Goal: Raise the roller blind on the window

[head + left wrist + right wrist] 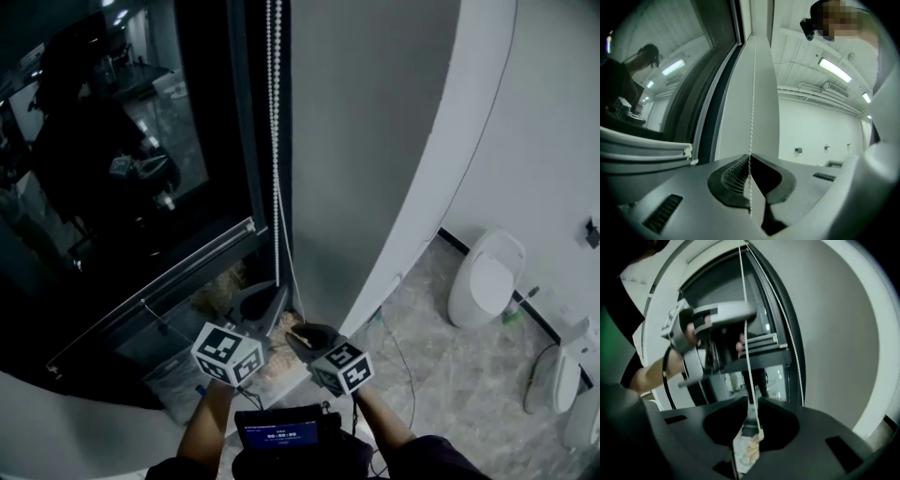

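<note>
A white bead chain (275,141) hangs beside the dark window (122,159), against its right frame. Low on the chain, my left gripper (255,314) is shut on it; in the left gripper view the chain (752,103) runs up from between the closed jaws. Just right and lower, my right gripper (298,335) is also shut on the chain (746,352), below the left gripper (717,322). The loop's second strand (786,319) hangs free along the frame. A pale bar (155,292), seemingly the blind's bottom rail (761,341), lies low across the window.
A grey wall panel (366,141) and a curved white wall (441,159) stand right of the window. White toilets (486,277) line the far right over a marbled floor (450,375). A small screen device (278,433) sits by the person's chest.
</note>
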Motion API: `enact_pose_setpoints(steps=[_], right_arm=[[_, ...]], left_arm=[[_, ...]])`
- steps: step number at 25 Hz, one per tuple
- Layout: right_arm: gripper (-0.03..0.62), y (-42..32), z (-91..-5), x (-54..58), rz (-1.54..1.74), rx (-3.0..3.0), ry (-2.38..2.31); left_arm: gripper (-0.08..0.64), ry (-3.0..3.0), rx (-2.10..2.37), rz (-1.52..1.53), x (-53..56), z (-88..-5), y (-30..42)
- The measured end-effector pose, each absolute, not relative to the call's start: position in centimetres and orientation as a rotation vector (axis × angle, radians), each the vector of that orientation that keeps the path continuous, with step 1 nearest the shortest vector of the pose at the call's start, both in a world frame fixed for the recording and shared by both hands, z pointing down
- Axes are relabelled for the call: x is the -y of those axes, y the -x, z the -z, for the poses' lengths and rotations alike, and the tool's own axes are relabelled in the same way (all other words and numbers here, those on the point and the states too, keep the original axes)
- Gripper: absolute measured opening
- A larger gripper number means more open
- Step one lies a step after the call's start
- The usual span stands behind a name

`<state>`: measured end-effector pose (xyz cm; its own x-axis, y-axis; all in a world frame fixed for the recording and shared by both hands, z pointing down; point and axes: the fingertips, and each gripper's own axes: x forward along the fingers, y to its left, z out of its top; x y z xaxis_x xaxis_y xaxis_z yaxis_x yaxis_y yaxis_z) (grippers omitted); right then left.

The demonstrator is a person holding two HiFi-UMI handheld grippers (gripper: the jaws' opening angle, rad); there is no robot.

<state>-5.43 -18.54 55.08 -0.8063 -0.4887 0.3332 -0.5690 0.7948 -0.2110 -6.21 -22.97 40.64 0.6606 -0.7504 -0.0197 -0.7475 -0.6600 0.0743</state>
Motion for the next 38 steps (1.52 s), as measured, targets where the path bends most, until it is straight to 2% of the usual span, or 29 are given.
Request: enact_pose_setpoints(steps=[3,6,9,11,12,22,29,32,38], right_arm=[[0.072,4.6,-48.6,20.3,-0.354,2.842,-0.892],[0.072,4.5,-41.8,21.4,-0.225,2.937,-0.972],[0.072,5.5,-38.5,22.3,-0.104,2.929,-1.018],[0.070,6.0,-38.8,22.8,-0.056,2.879,-1.047],[0.020,6.2,-39.4,22.9,-0.056,2.860,-1.051],[0.017,7.3,-48.8,21.5,-0.213,2.744,-0.960],[0.017,7.0,-51.2,21.9,-0.242,2.707,-0.970],[0.017,6.8,-50.5,21.6,-0.237,2.738,-1.010],[0.020,4.0,-46.9,21.7,-0.252,2.841,-1.125]], left_arm=[[0.014,-2.730,1.273,0.035,23.8,-44.5,6.9],[0.014,-2.699,1.255,-0.001,23.8,-47.0,6.4],[0.014,-2.696,1.222,-0.054,23.3,-48.7,5.4],[0.014,-2.677,1.206,-0.080,23.1,-50.1,5.0],[0.014,-2.663,1.202,-0.091,22.9,-50.9,5.0],[0.014,-2.524,1.169,-0.396,20.5,-60.3,6.1],[0.014,-2.488,1.179,-0.495,20.1,-62.4,6.8],[0.015,-2.507,1.191,-0.378,20.0,-60.9,7.4],[0.017,-2.542,1.268,-0.008,20.9,-52.0,11.3]])
